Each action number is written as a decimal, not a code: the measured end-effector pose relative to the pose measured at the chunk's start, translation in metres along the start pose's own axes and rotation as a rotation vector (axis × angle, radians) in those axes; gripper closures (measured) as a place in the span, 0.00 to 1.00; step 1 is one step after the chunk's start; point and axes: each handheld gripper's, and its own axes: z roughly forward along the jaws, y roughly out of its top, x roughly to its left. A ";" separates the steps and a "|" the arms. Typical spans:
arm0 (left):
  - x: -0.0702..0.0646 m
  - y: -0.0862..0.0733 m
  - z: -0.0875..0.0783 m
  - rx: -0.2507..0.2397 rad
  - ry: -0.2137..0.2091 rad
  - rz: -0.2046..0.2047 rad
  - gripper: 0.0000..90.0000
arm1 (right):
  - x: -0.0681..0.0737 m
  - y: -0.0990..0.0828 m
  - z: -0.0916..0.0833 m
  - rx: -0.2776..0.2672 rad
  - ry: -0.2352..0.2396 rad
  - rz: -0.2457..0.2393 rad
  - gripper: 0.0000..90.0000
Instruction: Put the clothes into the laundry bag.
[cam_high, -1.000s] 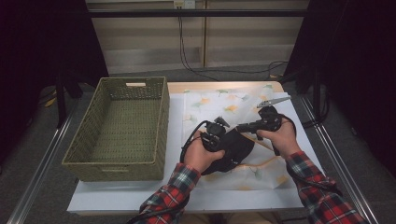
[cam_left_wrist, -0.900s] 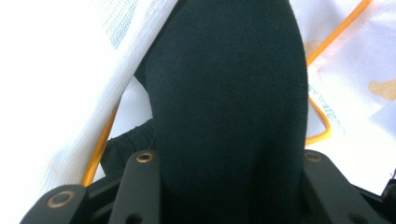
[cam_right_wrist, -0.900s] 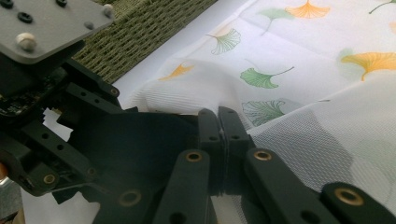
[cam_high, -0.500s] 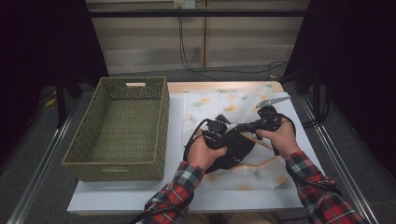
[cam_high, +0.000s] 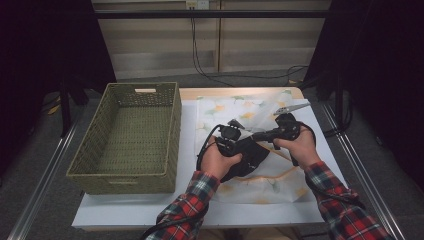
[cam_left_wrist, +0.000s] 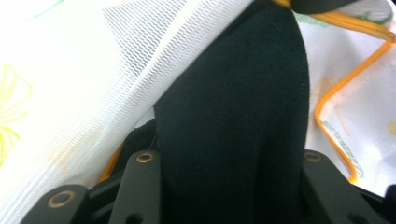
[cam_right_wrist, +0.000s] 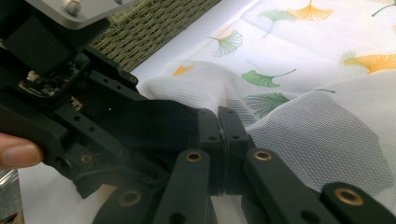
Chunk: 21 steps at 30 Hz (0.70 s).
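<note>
Two tongs, mine: left tongs (cam_high: 239, 145) clamp a black garment (cam_left_wrist: 233, 116), right tongs (cam_right_wrist: 220, 135) pinch a white mesh bag's (cam_right_wrist: 322, 140) edge, over the worktop (cam_high: 320, 125).

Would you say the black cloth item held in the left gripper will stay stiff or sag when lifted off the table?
The black cloth item probably sags: it bulges softly between the left gripper jaws. It looks light, bunched over the white mesh bag. Its matte weave likely resists slipping.

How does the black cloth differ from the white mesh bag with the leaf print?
The black cloth is plain, dark and opaque; the mesh bag is white, see-through net printed with green and yellow leaves. The black cloth is bunched and gripped in the left gripper; most of the mesh bag lies spread flat on the table. Both are soft fabric.
</note>
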 end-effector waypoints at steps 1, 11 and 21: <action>0.001 0.000 0.000 -0.004 0.006 0.002 0.67 | 0.000 0.000 0.000 -0.001 0.000 0.001 1.00; 0.004 -0.004 0.008 -0.011 -0.002 0.014 0.60 | -0.003 -0.003 0.002 0.007 -0.004 0.008 1.00; 0.004 -0.008 -0.001 0.010 -0.001 0.068 0.38 | -0.003 -0.004 0.003 0.014 -0.007 0.005 1.00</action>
